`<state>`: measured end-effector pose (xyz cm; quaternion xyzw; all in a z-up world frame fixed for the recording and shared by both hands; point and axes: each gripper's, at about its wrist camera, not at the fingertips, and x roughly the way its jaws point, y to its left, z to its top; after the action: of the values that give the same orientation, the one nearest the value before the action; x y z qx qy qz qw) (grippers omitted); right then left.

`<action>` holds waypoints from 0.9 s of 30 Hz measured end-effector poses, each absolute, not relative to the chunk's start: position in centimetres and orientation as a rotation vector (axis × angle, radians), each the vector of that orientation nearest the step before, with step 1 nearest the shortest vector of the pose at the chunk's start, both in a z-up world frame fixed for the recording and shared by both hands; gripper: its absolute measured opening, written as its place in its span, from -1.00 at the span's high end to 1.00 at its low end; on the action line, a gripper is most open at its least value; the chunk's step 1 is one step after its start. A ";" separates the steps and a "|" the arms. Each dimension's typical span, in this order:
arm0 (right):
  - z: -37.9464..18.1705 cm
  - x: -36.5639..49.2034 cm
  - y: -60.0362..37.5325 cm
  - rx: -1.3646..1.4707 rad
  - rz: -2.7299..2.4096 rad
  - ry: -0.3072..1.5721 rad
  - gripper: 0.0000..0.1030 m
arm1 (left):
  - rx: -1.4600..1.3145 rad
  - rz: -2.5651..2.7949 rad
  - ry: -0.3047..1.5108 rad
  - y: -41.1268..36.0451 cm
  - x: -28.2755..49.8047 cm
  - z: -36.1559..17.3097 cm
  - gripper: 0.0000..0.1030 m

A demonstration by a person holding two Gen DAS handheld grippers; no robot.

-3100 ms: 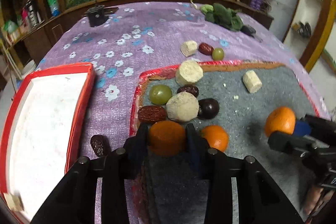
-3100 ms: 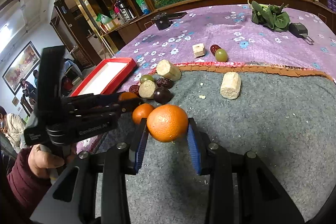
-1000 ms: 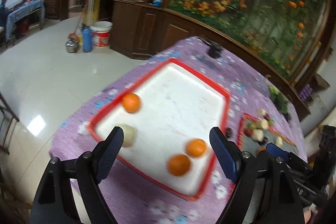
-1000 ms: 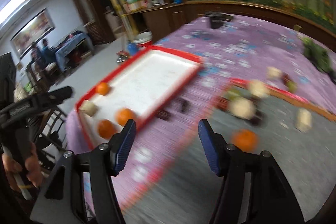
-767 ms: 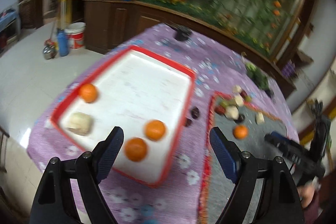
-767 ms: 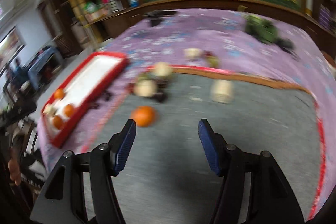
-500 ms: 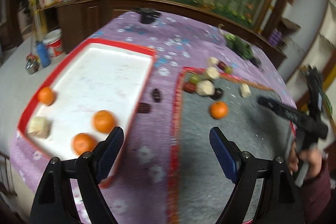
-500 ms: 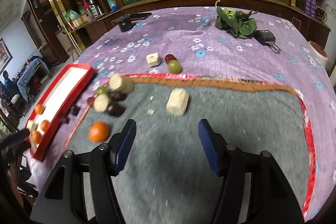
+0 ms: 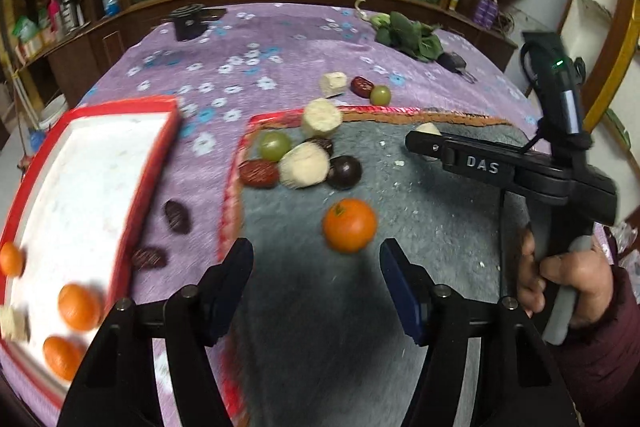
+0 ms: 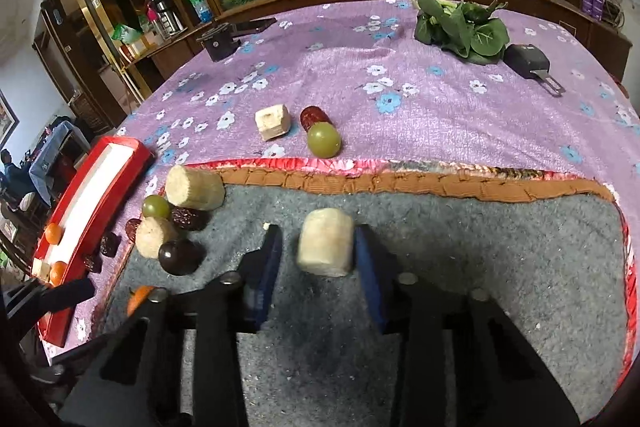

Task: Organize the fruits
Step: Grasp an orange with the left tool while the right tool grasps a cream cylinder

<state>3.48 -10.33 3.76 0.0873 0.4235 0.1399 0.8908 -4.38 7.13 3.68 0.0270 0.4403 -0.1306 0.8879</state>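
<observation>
My left gripper [image 9: 316, 267] is open low over the grey mat [image 9: 420, 235], and an orange [image 9: 350, 225] lies just ahead between its fingers. To its left, the red tray [image 9: 154, 163] holds three oranges [image 9: 78, 301] and a pale chunk [image 9: 12, 323]. My right gripper [image 10: 318, 259] is open with its jaws on either side of a pale cylindrical chunk [image 10: 326, 247]. The right pad is almost on the chunk and a gap shows at the left pad. A cluster of grape [image 10: 156, 206], dates [image 10: 188, 218], pale chunks [image 10: 195, 187] and a dark fruit [image 10: 179, 256] sits at the mat's left corner.
On the purple cloth beyond the mat lie a pale cube [image 10: 273, 121], a red date [image 10: 314, 117] and a green grape [image 10: 324, 139]. Two dark dates [image 9: 176, 217] lie between tray and mat. Leafy greens [image 10: 460, 27] and black devices [image 10: 224, 41] sit at the far edge.
My right gripper has dropped to the pale chunk and narrowed its jaws around it. My left gripper has swung from the tray to the mat, towards the orange. Both oranges held earlier were let go.
</observation>
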 end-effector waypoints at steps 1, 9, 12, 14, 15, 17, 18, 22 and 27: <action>3.8 3.5 -10.3 0.183 0.294 0.880 0.31 | 0.069 -0.275 0.916 6.6 -4.0 3.4 -0.26; 3.6 3.7 -10.7 0.210 0.314 0.888 0.32 | 0.137 -0.271 0.953 4.2 -2.0 1.2 0.03; 3.6 3.7 -10.7 0.212 0.315 0.888 0.33 | 0.126 -0.292 0.945 4.2 -2.3 1.5 0.36; 3.6 3.7 -10.8 0.216 0.312 0.887 0.37 | 0.112 -0.280 0.936 4.5 -2.6 1.8 0.37; 3.5 3.7 -10.8 0.219 0.313 0.886 0.37 | 0.099 -0.273 0.932 4.8 -2.8 1.9 0.37; 3.5 3.6 -11.0 0.229 0.317 0.884 0.38 | 0.059 -0.253 0.915 5.9 -3.4 2.6 0.37; 3.5 3.6 -11.0 0.234 0.319 0.882 0.38 | 0.043 -0.247 0.909 6.3 -3.7 2.9 0.37; 3.6 3.3 -11.3 0.245 0.315 0.869 0.39 | -0.041 -0.193 0.866 9.8 -5.2 4.7 0.38; 4.1 2.6 -11.2 0.224 0.281 0.841 0.41 | -0.152 -0.097 0.818 16.0 -7.3 6.8 0.38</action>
<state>2.58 -11.22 4.08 0.1080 0.4062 0.1358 0.8972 -7.30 15.95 6.76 -0.0738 0.3972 -0.0471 0.9136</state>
